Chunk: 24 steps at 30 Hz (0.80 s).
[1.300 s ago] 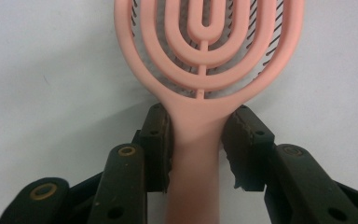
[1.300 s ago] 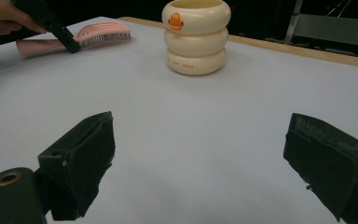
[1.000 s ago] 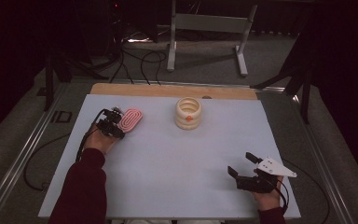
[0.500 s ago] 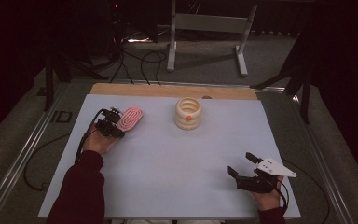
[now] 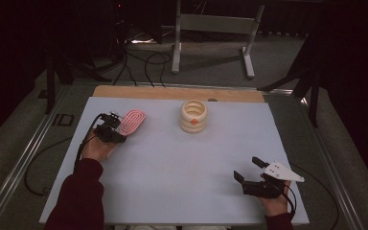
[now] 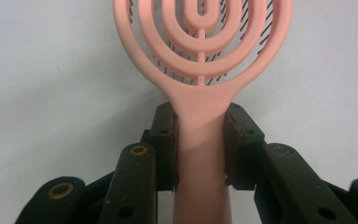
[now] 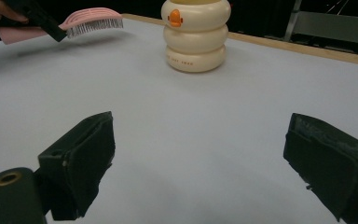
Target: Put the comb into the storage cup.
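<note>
Left gripper view: our left tool (image 6: 199,140) clenched on pink hairbrush (image 6: 200,56) at handle neck, head just off worktop (image 5: 172,163) at far left. Right tool (image 5: 249,170) released, idle near front right. We judge: keep grip square, brush level, clear cream ringed container (image 5: 194,116) beside it.

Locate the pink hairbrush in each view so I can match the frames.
High view: pink hairbrush at left centre of the table, handle in the left gripper.
Left gripper view: hairbrush at centre, vented head at top, handle clamped between the jaws.
Right gripper view: hairbrush at top left, bristles down.
Shared landmark: the cream ringed container, to the brush's right in the high and right gripper views.
</note>
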### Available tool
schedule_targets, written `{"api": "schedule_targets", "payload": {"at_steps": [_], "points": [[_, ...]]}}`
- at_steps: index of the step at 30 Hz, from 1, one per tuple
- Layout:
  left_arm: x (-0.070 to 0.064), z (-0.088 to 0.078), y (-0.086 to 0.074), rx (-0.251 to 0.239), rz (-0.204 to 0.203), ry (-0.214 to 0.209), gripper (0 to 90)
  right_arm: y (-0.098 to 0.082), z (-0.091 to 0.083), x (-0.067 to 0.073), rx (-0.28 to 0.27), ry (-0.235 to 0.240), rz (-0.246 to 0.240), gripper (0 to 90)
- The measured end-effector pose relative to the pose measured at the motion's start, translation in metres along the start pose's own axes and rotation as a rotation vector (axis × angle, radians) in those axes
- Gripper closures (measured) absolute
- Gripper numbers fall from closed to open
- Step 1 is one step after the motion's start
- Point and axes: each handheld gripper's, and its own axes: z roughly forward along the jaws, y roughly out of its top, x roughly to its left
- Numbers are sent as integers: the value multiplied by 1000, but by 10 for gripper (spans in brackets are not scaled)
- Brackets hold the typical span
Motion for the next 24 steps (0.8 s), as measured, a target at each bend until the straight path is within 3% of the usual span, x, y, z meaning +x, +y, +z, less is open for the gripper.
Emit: {"api": "schedule_targets", "payload": {"at_steps": [13, 24], "points": [[-10, -20, -4, -56, 43, -9, 695, 0, 1, 1, 11, 2, 5, 89], [-31, -30, -5, -66, 132, -16, 695, -1, 3, 1, 23, 6, 5, 88]]}}
